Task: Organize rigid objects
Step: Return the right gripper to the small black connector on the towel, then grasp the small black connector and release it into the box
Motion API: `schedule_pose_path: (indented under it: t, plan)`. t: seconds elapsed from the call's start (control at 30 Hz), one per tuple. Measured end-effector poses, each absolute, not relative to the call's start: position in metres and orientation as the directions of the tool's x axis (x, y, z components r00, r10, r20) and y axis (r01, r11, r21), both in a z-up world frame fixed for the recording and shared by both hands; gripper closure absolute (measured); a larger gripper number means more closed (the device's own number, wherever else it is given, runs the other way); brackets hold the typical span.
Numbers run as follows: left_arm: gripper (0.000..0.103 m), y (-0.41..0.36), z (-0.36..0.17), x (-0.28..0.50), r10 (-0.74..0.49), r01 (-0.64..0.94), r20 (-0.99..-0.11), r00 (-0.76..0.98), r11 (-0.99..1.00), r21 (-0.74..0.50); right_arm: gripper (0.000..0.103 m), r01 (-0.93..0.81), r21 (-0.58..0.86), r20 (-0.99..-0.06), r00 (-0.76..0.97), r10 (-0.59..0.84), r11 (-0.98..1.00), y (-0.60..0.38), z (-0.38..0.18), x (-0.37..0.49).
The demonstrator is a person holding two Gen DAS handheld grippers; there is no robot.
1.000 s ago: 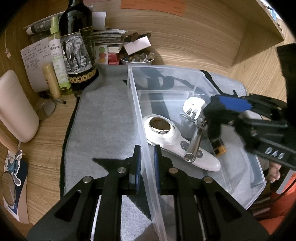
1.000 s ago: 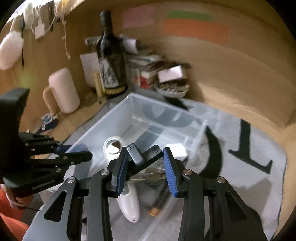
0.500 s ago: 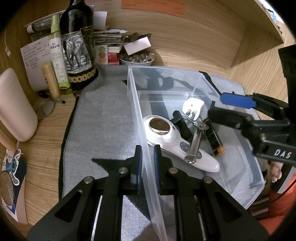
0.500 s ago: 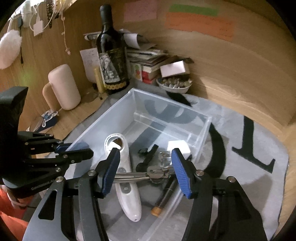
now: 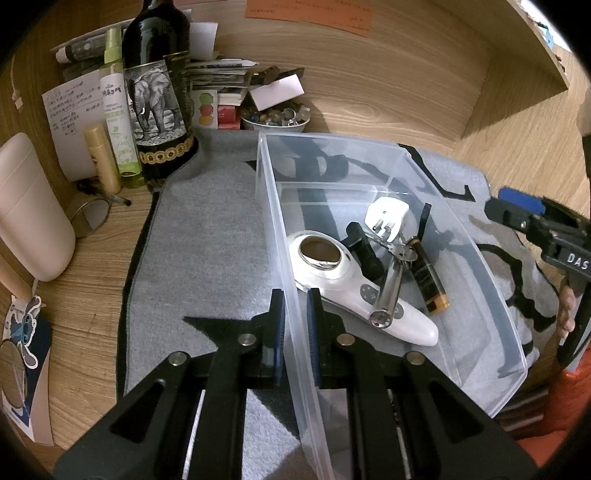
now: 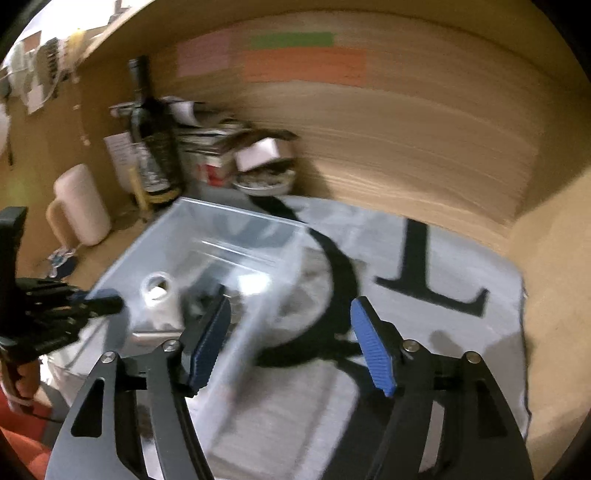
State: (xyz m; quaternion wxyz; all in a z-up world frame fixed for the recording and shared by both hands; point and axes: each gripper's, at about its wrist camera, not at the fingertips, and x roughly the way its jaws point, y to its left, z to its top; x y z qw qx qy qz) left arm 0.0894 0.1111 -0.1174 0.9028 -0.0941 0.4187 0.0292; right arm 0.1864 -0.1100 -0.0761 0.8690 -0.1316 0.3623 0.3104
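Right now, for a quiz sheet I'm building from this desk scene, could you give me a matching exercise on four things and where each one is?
Things:
1. white charger
2. wine bottle
3. left gripper
4. right gripper

States:
a. clamped on the bin wall
b. open, empty
c. inside the clear bin
d. standing on the desk beside the grey mat

Pairs: 1-c, 2-d, 3-a, 4-b

motion-smeared throughout on the right wrist view: clear bin (image 6: 236, 236) contents reduced to pale and dark blobs, wine bottle (image 6: 151, 147) label unreadable. cut off at 3 o'clock on the left wrist view: right claw (image 5: 517, 210), only one finger showing. small print on orange note (image 5: 310, 11) at 12 o'clock too tiny to read.
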Motion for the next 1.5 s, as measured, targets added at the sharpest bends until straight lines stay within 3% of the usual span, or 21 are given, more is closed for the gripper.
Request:
schedule_pose_path:
  t: [0.63,0.73,0.8,1.5]
  plan:
    - [0.091,0.117,-0.116,0.093,-0.024,-0.144,-0.765,0.643,0.978,-0.152,0.039,-0.599,0.002,-0.836,0.439,0.330,0.801,-0.116,-0.154,0.230]
    - [0.091,0.117,-0.116,0.093,-0.025,-0.145,-0.765,0.643,0.977,-0.153,0.053,-0.593,0.002,-0.841,0.435,0.323,0.805,-0.115,-0.160,0.235]
    - [0.091,0.117,-0.116,0.093,-0.025,-0.145,-0.765,0.643,0.977,-0.155,0.061,-0.592,0.004,-0.834,0.442,0.330,0.806,-0.117,-0.159,0.235]
    - [0.091,0.118,-0.118,0.091,-0.015,-0.148,-0.765,0.643,0.979,-0.144,0.061,-0.664,-0.023,-0.649,0.579,0.494,0.748,-0.105,-0.066,0.177]
